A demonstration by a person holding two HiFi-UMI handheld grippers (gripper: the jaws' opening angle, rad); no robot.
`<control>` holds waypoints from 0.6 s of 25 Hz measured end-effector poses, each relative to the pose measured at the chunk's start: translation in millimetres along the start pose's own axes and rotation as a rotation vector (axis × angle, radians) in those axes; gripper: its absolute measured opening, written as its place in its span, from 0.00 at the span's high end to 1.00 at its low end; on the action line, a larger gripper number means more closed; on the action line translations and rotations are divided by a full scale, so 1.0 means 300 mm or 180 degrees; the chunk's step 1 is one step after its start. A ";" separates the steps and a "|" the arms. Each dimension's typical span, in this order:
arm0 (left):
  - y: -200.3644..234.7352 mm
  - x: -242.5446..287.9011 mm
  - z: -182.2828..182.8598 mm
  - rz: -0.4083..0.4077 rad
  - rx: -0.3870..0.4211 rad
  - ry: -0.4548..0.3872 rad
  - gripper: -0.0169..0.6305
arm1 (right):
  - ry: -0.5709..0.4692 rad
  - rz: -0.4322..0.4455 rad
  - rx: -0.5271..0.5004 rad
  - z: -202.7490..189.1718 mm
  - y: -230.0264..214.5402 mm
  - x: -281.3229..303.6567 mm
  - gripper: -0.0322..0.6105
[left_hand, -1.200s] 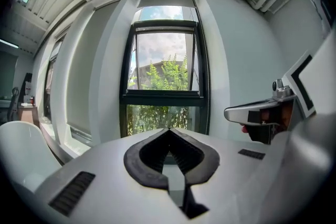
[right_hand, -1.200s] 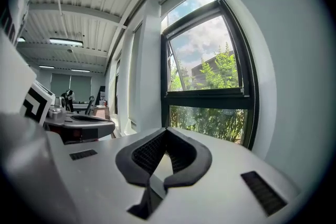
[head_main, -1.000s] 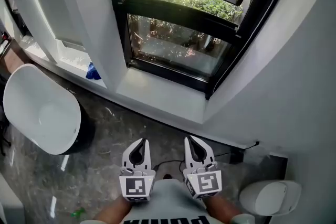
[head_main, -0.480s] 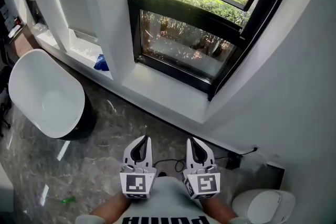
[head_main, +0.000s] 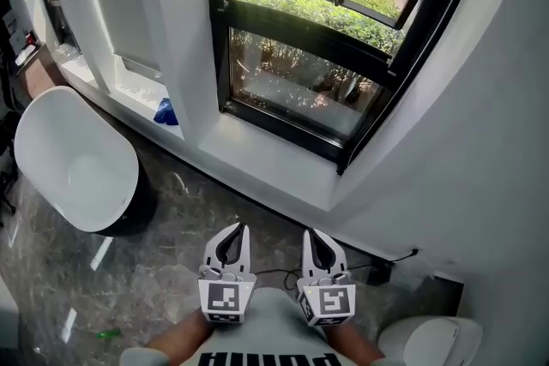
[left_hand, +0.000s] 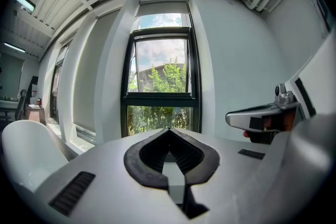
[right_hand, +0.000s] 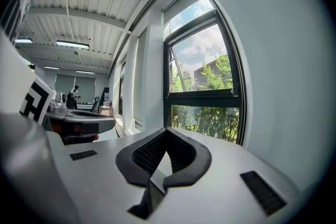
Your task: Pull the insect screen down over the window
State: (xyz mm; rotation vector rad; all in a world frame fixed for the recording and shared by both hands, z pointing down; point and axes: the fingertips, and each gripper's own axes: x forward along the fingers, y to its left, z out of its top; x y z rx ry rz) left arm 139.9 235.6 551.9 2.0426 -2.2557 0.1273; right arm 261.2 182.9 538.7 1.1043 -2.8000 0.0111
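Note:
The tall black-framed window [head_main: 302,28] stands ahead in a white recess; its upper sash is tilted open outward and its lower pane is fixed. A pale band [left_hand: 164,8] crosses the top of the recess; whether it is the insect screen I cannot tell. No screen covers the glass. My left gripper [head_main: 232,229] and right gripper [head_main: 312,233] are side by side close to my body, both shut and empty, well short of the sill [head_main: 266,157]. Both point at the window [left_hand: 161,95] [right_hand: 202,94], as the left gripper [left_hand: 169,129] and right gripper [right_hand: 166,129] views show.
A white shell chair [head_main: 73,159] stands on the marble floor at the left. At the lower right is a white rounded object [head_main: 429,341], and a black cable [head_main: 274,274] runs to a plug [head_main: 380,270]. A blue item [head_main: 167,111] lies on the side ledge.
Both grippers have moved a little toward the window together, still shut and side by side. The head view has shifted, so the chair and window frame now sit further right.

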 end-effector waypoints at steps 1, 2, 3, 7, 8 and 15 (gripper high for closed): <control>0.004 0.005 0.004 -0.0005 0.0002 -0.0007 0.95 | -0.0002 -0.0008 0.0002 0.002 -0.001 0.005 0.95; 0.008 0.008 0.009 -0.0009 0.0003 -0.0013 0.95 | -0.0002 -0.0014 0.0004 0.006 -0.001 0.009 0.95; 0.011 0.010 0.014 -0.0012 0.0005 -0.0019 0.95 | -0.0002 -0.0017 0.0006 0.009 0.000 0.012 0.95; 0.022 0.015 0.025 -0.0015 0.0028 -0.0038 0.95 | 0.0007 -0.0019 0.0010 0.012 0.005 0.027 0.95; 0.026 0.015 0.023 -0.0010 0.0028 -0.0037 0.95 | 0.0012 -0.0015 0.0009 0.010 0.007 0.031 0.95; 0.071 -0.004 -0.008 0.0065 0.0038 -0.0001 0.95 | 0.0025 0.0024 -0.0007 -0.007 0.039 0.058 0.95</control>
